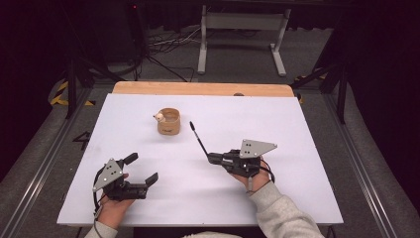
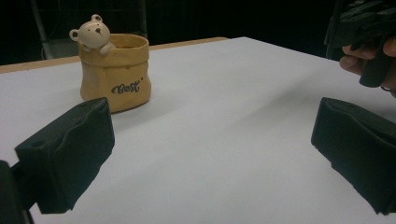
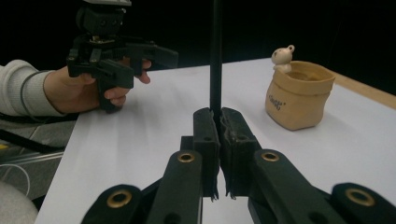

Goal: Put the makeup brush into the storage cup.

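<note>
In the high view, the right gripper (image 1: 212, 158) sits right of the table's middle with its jaws pressed together on the lower end of a black pen (image 1: 198, 139), which slants up and to the left from the jaws, its tip toward a tan bear pot (image 1: 168, 122). The pot stands alone on the white table (image 1: 297, 148), near the far centre and apart from both grippers. The left gripper (image 1: 142, 169) rests near the front left corner, jaws spread wide with nothing between them. In the left gripper view, the two black pads stand far apart at the frame's sides over bare white table; the pot, shaped like a small sack with a cream bear (image 2: 92, 32) peeking over its rim and the word "Best" on its side, stands upright beyond the left pad, and the person's other hand with its gripper shows at the upper right edge. In the right gripper view, the jaws are clamped on the pen, which rises straight up from between the pads; the pot stands to the right, well clear of the pen, and the left gripper appears at the upper left, held in a hand with a grey sleeve (image 3: 21, 88).
</note>
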The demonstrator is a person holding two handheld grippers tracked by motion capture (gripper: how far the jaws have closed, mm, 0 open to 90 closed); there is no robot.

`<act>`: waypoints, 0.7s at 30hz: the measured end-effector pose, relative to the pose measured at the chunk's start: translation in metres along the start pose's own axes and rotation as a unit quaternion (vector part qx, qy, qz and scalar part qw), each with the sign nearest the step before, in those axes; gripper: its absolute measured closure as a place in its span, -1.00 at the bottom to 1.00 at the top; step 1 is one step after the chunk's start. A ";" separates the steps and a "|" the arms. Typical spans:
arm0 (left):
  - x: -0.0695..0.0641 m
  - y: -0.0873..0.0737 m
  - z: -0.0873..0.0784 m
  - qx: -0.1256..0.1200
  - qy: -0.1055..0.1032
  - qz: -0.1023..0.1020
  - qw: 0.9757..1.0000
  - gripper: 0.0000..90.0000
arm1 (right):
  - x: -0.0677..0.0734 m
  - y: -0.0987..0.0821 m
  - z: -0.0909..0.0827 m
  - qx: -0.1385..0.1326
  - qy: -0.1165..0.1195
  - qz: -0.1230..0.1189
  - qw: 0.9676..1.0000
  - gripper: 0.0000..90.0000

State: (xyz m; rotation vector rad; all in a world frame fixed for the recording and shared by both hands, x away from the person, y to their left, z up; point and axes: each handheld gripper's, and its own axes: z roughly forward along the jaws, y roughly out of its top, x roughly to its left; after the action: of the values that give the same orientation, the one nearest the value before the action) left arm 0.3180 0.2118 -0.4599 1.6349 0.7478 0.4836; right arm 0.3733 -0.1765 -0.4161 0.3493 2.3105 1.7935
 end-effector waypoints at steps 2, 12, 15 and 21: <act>0.000 0.000 0.000 0.001 0.000 0.000 1.000 -0.99 | 0.002 -0.003 -0.002 -0.016 -0.002 -0.005 1.000 0.91; -0.001 0.001 0.002 0.001 -0.008 0.001 1.000 -0.99 | 0.007 -0.011 -0.006 -0.043 -0.010 -0.005 0.999 0.91; -0.002 0.002 0.002 -0.002 -0.012 0.001 1.000 -0.99 | 0.009 -0.013 -0.004 -0.043 -0.012 -0.007 0.999 0.91; -0.004 0.005 0.001 -0.007 -0.024 0.005 1.000 -0.99 | 0.011 -0.015 -0.003 -0.050 -0.019 -0.004 0.999 0.91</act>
State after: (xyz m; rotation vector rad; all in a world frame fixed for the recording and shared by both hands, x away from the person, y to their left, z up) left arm 0.3174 0.2079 -0.4546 1.6326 0.6992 0.4549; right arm 0.3605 -0.1797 -0.4302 0.3558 2.1831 1.8741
